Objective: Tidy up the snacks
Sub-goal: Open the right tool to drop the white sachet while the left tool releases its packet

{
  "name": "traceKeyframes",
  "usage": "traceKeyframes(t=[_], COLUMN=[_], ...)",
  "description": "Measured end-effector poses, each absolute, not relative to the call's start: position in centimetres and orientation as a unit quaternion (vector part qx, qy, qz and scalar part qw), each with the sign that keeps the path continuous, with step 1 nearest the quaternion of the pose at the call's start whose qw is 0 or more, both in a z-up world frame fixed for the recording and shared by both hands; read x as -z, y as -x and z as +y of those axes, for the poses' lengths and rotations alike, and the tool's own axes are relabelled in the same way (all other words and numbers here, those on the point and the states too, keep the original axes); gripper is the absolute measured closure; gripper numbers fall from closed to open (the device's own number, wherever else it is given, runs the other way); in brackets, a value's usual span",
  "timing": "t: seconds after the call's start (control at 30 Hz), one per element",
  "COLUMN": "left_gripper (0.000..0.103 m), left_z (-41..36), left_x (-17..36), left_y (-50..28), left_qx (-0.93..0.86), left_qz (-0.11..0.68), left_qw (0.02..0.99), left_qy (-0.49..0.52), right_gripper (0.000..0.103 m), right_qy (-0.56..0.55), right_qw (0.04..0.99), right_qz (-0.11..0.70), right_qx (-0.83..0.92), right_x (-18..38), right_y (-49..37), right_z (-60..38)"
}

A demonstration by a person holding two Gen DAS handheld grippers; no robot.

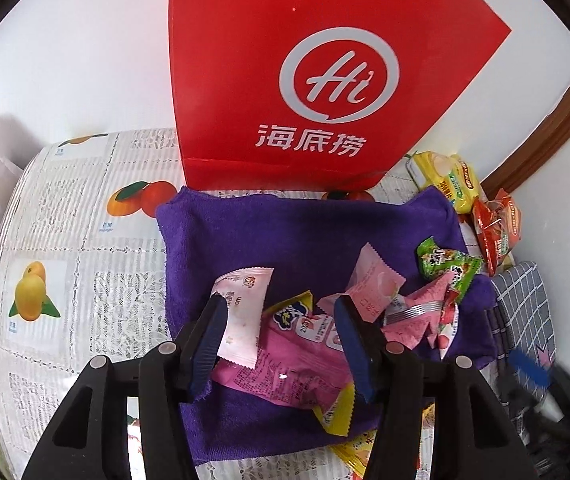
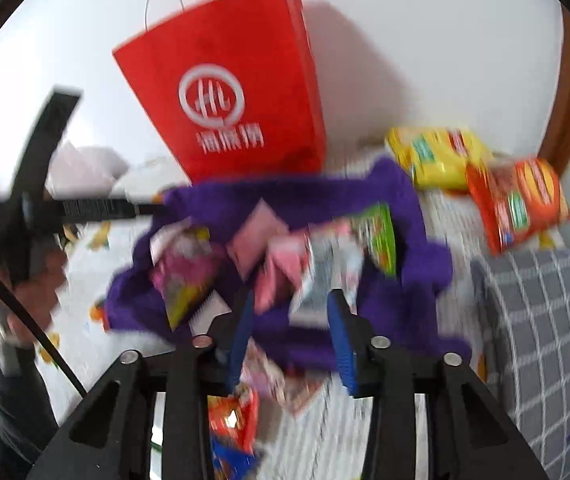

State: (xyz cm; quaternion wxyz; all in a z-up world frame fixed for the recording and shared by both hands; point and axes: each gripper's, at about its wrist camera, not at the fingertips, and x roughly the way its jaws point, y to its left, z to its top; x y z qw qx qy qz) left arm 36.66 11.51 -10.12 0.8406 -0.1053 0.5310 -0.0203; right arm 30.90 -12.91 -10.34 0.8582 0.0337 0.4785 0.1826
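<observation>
Purple cloth (image 1: 285, 232): small snacks (image 1: 285, 344) heaped, unsorted.
Red bag (image 1: 305, 80): contents unseen.
Left gripper (image 1: 281, 336): fingers spread, nothing pinched.
Right gripper (image 2: 291, 324): blurred; grip cannot be told.

Back: red paper bag (image 1: 325, 80) is standing against the wall, blocking reach behind the purple towel (image 1: 285, 232) | Right: yellow packet (image 1: 449, 180) and orange packet (image 1: 497, 232) are crowding that edge | Centre: loose wrappers (image 1: 285, 352) are covering the towel's near half | Left: bare patterned counter (image 1: 69, 240) is lying open for passage.
</observation>
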Motion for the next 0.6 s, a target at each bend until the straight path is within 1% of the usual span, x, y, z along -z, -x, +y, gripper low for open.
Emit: traceKeyframes(t=[0.13, 0.37, 0.6], left_gripper=[0.050, 0.049, 0.049], left_z=[11.2, 10.6, 10.9], left_x=[9.5, 8.7, 8.1], left_y=[-36.3, -35.9, -35.7], left_qx=[0.029, 0.043, 0.049], left_qz=[0.526, 0.520, 0.515], left_qw=[0.844, 0.847, 0.849], left_qy=[0.105, 0.103, 0.110], right_gripper=[0.066, 0.065, 0.065], right_qy=[-0.039, -0.016, 0.050], right_qw=[0.858, 0.859, 0.861], right_qz=[0.477, 0.473, 0.478], right_qx=[-0.186, -0.197, -0.164], right_x=[12.1, 13.9, 16.0], right_y=[-28.2, -26.5, -26.7], right_z=[-13.5, -11.7, -9.1])
